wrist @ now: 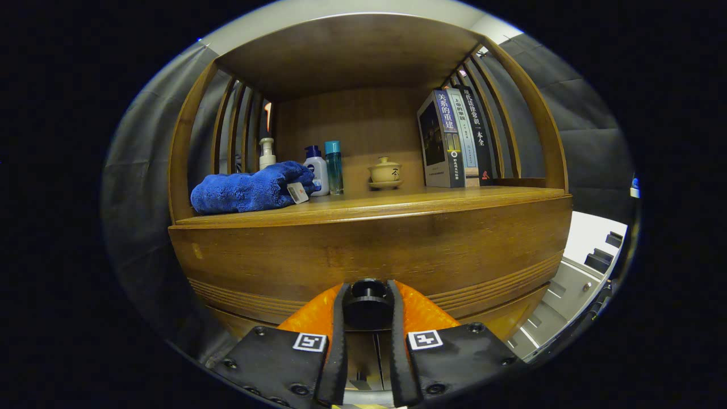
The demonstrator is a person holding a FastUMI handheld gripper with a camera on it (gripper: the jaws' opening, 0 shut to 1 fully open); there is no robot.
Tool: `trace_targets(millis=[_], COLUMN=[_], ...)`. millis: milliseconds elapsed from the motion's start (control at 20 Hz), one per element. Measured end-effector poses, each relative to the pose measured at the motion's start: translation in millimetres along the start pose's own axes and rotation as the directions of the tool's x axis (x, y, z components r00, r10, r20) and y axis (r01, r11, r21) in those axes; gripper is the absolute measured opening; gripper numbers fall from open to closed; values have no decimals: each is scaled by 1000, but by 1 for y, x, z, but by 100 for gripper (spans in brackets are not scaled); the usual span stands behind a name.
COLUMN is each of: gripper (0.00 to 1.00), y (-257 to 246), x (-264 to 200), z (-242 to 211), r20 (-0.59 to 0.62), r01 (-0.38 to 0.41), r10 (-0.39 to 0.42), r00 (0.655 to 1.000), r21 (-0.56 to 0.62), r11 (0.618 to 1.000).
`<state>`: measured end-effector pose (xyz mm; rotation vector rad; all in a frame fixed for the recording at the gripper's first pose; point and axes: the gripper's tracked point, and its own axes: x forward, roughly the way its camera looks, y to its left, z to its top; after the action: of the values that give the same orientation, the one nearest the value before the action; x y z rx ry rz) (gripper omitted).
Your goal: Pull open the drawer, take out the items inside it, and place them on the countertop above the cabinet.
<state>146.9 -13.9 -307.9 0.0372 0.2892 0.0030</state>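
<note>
Wooden drawer (369, 250) front is seen closed, its black knob (368, 304) clamped between the fingers of the gripper (368, 318). A blue towel (250, 190) is already laid on the tabletop (431, 201); remaining contents cannot be judged.

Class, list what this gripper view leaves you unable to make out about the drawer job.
- Drawer contents: hidden behind the closed drawer front.
- Grip of the tongs on the round knob: fingers flank it; contact unclear.
- Pump bottle: lower part hidden by the blue towel.
- Cabinet below the drawer: covered by the tongs.
</note>
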Motion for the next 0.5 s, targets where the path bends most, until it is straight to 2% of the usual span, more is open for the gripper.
trace_targets(millis=[500], gripper=[39], y=[-3], x=[-39], z=[-5], r20=[-40], r01=[-7], r10=[7], r00=[999], r21=[4], r11=[1000])
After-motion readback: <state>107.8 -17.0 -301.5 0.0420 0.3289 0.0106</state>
